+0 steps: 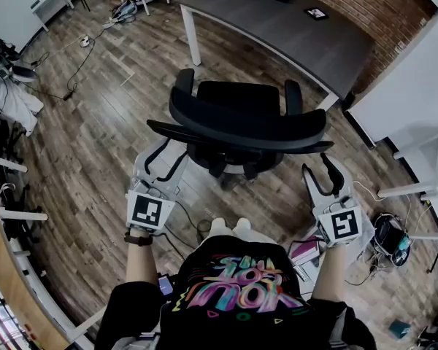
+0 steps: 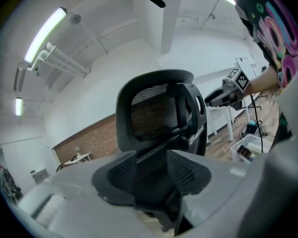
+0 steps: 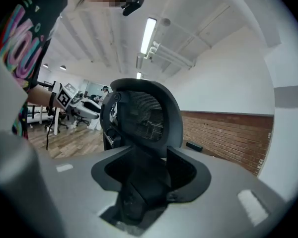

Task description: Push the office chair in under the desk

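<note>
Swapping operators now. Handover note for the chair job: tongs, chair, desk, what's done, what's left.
Left tongs: open, nothing gripped, low behind the left end of the office chair backrest.
Right tongs: open, nothing gripped, low behind the right end of the backrest.
Chair: on the wood floor, backrest toward the person, seat facing the desk, not under it yet.
Done: both tongs lined up behind the chair.
Left: probably set both tongs against the backrest, then push forward until the seat is under the desk.
</note>
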`<action>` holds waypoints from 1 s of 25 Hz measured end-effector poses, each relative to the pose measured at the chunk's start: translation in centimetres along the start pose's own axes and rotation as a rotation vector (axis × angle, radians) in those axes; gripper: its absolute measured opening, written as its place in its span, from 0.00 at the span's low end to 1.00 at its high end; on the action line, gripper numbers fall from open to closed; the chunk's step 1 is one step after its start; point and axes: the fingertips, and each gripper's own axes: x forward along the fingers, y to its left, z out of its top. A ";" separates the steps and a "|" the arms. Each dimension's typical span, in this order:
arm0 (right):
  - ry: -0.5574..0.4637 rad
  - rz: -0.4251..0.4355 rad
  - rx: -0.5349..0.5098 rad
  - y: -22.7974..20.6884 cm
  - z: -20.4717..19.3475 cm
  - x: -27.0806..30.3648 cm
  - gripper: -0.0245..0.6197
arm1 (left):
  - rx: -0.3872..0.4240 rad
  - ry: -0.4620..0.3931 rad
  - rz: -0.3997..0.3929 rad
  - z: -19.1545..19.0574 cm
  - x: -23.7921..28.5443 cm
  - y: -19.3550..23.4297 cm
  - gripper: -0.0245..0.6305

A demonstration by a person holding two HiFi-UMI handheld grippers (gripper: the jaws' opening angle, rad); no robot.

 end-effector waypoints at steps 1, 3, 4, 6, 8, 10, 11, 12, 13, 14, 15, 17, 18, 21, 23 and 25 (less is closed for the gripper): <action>0.022 0.008 -0.021 -0.1 -0.3 0.2 0.34 | 0.024 0.009 -0.009 -0.2 0.2 0.1 0.33; 0.053 0.019 -0.067 -0.4 -0.7 0.7 0.36 | 0.090 0.026 -0.033 -0.4 0.8 0.3 0.35; 0.069 0.024 -0.089 -0.6 -0.9 0.9 0.38 | 0.132 0.038 -0.045 -0.5 1.0 0.5 0.37; 0.103 0.039 -0.133 -0.7 -1.5 1.4 0.42 | 0.181 0.061 -0.066 -0.9 1.3 0.9 0.41; 0.139 0.049 -0.177 -0.9 -2.1 2.0 0.44 | 0.189 0.075 -0.087 -1.6 1.7 1.1 0.45; 0.166 0.058 -0.209 -1.3 -2.8 2.4 0.46 | 0.236 0.093 -0.118 -2.3 2.2 1.2 0.49; 0.176 0.067 -0.229 -1.5 -3.1 2.7 0.47 | 0.263 0.102 -0.132 -2.5 2.4 1.2 0.51; 0.185 0.079 -0.260 -1.5 -3.3 2.9 0.50 | 0.288 0.112 -0.142 -2.6 2.7 1.2 0.51; 0.196 0.090 -0.302 -1.6 -3.6 3.2 0.51 | 0.313 0.124 -0.149 -2.7 3.0 1.3 0.52; 0.212 0.099 -0.343 -1.5 -3.9 3.4 0.52 | 0.340 0.139 -0.155 -2.9 3.3 1.3 0.52; 0.231 0.107 -0.372 -1.6 -4.2 3.6 0.52 | 0.367 0.156 -0.160 -3.0 3.6 1.3 0.52; 0.260 0.119 -0.378 -1.7 -4.8 4.1 0.51 | 0.413 0.192 -0.164 -3.5 4.3 1.3 0.52; 0.262 0.122 -0.374 -1.8 -5.0 4.3 0.50 | 0.429 0.207 -0.163 -3.7 4.6 1.3 0.52; 0.250 0.106 -0.369 -2.1 -5.1 4.5 0.44 | 0.431 0.220 -0.159 -4.3 5.3 1.3 0.52; 0.242 0.099 -0.362 -2.2 -4.9 4.6 0.44 | 0.423 0.213 -0.155 -4.3 5.5 1.5 0.48; 0.217 0.103 -0.363 -2.3 -4.9 4.7 0.45 | 0.421 0.214 -0.158 -4.3 5.5 1.6 0.48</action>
